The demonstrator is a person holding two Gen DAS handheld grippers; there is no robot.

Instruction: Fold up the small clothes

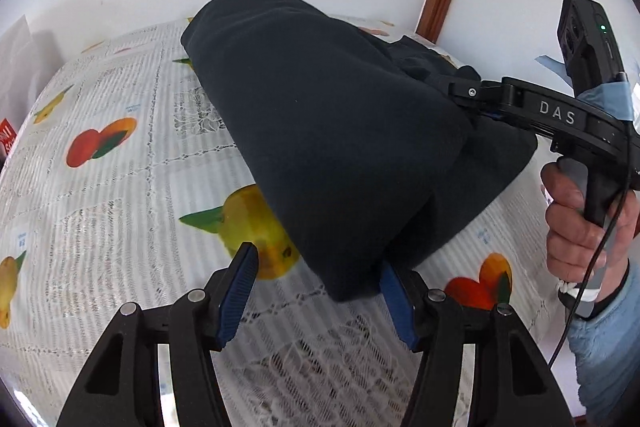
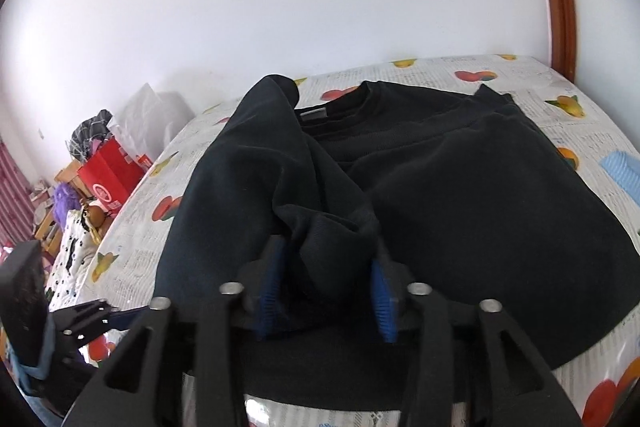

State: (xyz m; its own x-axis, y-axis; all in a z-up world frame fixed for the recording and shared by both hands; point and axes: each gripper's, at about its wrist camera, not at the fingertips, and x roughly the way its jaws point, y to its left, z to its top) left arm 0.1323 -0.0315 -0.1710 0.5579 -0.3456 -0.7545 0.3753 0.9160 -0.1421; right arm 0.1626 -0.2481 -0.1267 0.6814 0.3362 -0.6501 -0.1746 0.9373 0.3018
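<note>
A black sweatshirt [image 1: 340, 131] lies on a table covered with a fruit-print cloth [image 1: 120, 187]; it also shows in the right wrist view [image 2: 460, 187], its collar toward the far wall. A folded-over part forms a raised hump. My left gripper [image 1: 316, 287] is open, its blue pads either side of the hump's near corner, the right pad touching the fabric. My right gripper [image 2: 326, 291] is open, with a bunched part of the sweatshirt [image 2: 332, 259] lying between its fingers. The right gripper also shows in the left wrist view [image 1: 464, 93], its tips at the cloth.
A white wall and a brown wooden door frame [image 2: 560, 7] stand behind the table. Left of the table are a red bag [image 2: 108, 175] and cluttered items. A light blue item [image 2: 624, 171] lies on the table at the right edge.
</note>
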